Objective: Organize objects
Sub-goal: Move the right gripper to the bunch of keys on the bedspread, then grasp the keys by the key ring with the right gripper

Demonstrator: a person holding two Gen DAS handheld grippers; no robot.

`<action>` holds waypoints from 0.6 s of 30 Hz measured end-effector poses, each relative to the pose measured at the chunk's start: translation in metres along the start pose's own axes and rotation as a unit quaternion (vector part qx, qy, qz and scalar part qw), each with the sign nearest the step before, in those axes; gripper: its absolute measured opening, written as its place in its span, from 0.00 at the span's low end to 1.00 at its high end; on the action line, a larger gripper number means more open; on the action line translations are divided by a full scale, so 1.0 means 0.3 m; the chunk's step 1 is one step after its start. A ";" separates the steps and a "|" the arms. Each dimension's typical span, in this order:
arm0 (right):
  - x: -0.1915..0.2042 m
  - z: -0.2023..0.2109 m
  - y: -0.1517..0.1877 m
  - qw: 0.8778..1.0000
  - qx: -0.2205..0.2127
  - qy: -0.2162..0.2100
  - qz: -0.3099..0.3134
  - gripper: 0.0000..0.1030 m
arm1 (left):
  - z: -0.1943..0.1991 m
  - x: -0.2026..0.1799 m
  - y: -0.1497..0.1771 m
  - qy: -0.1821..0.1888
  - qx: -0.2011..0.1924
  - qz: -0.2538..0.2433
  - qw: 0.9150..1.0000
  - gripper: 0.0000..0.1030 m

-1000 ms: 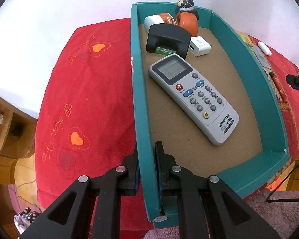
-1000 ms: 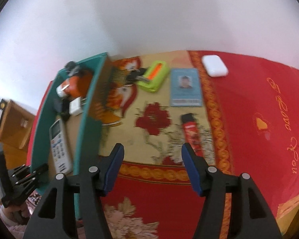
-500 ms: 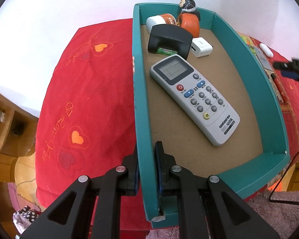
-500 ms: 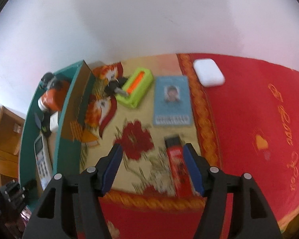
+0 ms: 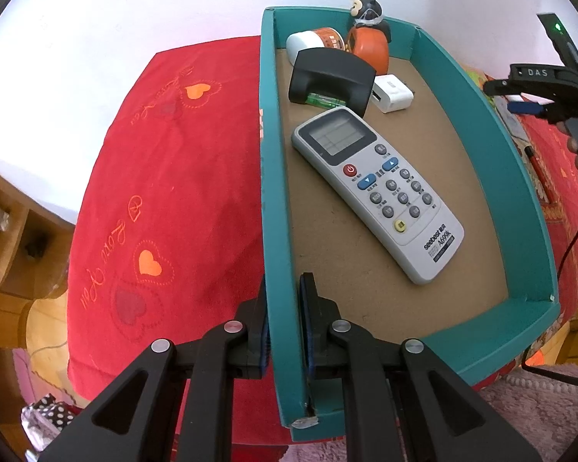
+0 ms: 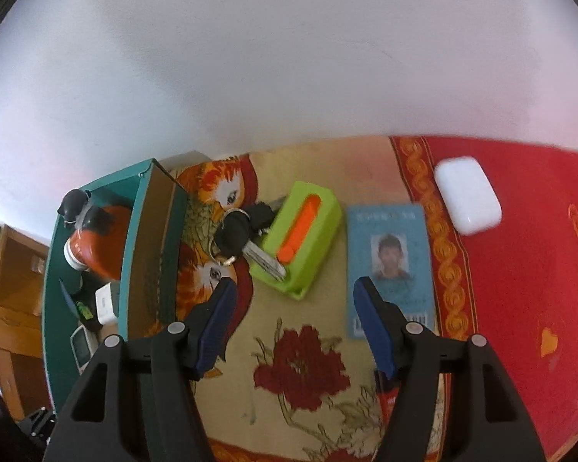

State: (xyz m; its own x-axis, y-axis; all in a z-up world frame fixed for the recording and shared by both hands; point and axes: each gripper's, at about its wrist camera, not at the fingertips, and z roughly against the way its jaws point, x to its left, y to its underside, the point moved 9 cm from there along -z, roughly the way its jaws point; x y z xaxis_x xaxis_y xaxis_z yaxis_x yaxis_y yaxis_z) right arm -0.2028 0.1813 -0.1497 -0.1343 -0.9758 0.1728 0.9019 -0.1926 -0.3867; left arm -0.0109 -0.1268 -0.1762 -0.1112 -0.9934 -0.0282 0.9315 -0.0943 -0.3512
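Observation:
My left gripper (image 5: 283, 308) is shut on the left wall of a teal tray (image 5: 271, 200). The tray holds a grey remote (image 5: 377, 192), a black holder (image 5: 329, 77), a white adapter (image 5: 391, 92), an orange penguin toy (image 5: 368, 42) and a white-capped jar (image 5: 312, 40). My right gripper (image 6: 294, 288) is open and empty above the cloth. Just beyond it lie a green case (image 6: 300, 238) with a key bunch (image 6: 246, 235) on it, a blue ID card (image 6: 391, 265), a white earbud case (image 6: 468, 200) and a red lighter (image 6: 387, 396), partly hidden by the right finger.
The tray (image 6: 131, 254) sits left of the loose items on a red and yellow patterned cloth (image 6: 304, 365). A white wall rises behind. Wooden furniture (image 5: 4, 238) stands at the left. A black cable (image 5: 570, 246) hangs at the tray's right.
My right gripper has moved forward over the cloth, past the lighter towards the green case and keys. My left gripper keeps its hold on the tray wall.

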 end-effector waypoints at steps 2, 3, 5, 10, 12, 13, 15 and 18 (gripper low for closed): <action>0.034 0.000 -0.018 0.999 -0.009 0.009 0.040 0.62 | 0.000 0.001 0.000 0.000 0.001 0.002 1.000 0.13; 0.057 0.001 -0.029 0.997 -0.015 0.018 0.071 0.62 | 0.001 0.001 0.000 0.000 0.001 0.002 1.000 0.13; 0.103 -0.004 -0.045 0.991 -0.025 0.035 0.130 0.62 | 0.001 0.000 0.000 0.000 0.002 0.002 1.000 0.13; 0.188 -0.071 -0.051 0.975 0.001 0.039 0.221 0.62 | 0.004 -0.002 0.004 0.002 0.001 0.003 1.000 0.13; 0.196 -0.102 -0.055 0.971 0.009 0.045 0.236 0.63 | 0.005 -0.002 0.006 0.003 0.000 0.004 1.000 0.13; 0.201 -0.109 -0.061 0.968 0.005 0.048 0.246 0.63 | 0.005 -0.001 0.006 0.002 0.000 0.004 1.000 0.13; 0.212 -0.122 -0.067 0.965 0.009 0.045 0.259 0.63 | 0.005 -0.001 0.005 0.001 0.000 0.003 1.000 0.13; 0.221 -0.142 -0.064 0.960 0.021 0.038 0.275 0.62 | 0.002 0.004 0.003 0.002 0.000 0.004 1.000 0.13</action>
State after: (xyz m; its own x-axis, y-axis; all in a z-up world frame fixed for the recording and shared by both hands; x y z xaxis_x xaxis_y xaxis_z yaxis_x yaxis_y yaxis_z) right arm -0.2465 0.1158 -0.1692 0.3394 -0.9337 -0.1140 0.8606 0.3571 -0.3632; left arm -0.0100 -0.1281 -0.1759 -0.1047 -0.9939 -0.0346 0.9321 -0.0859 -0.3518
